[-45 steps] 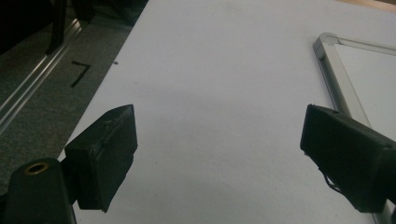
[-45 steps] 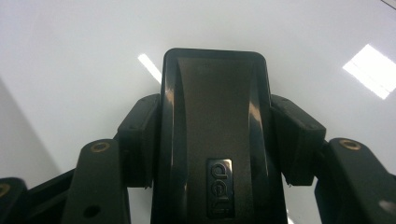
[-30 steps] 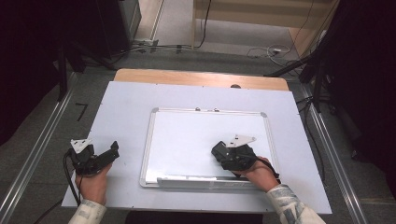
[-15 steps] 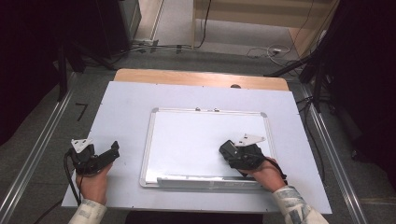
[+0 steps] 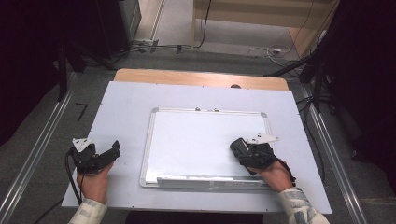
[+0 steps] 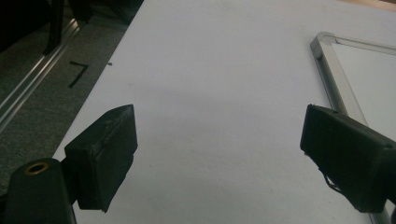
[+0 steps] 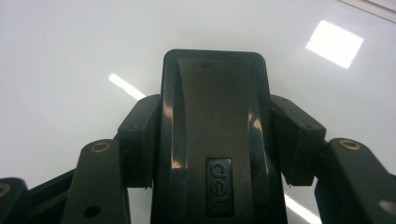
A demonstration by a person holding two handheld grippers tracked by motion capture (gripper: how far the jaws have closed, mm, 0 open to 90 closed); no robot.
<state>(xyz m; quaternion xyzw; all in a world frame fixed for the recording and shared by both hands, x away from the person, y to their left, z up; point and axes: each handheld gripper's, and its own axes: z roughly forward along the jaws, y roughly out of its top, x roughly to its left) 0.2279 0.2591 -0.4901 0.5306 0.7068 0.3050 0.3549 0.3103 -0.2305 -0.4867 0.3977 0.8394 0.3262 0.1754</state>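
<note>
White table carries whiteboard; right gripper clamps black eraser at the board's lower-right area, left gripper idle, jaws spread; tilted eraser risks skipping, likely missing patches.

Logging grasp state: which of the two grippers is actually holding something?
The right gripper, over the whiteboard: its jaws are shut on a black eraser. The left gripper sits open over the bare table, with nothing between its jaws.

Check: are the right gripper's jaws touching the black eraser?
Touching. In the right gripper view, the right gripper has both jaws pressed flush against the sides of the black eraser, over the whiteboard.
</note>
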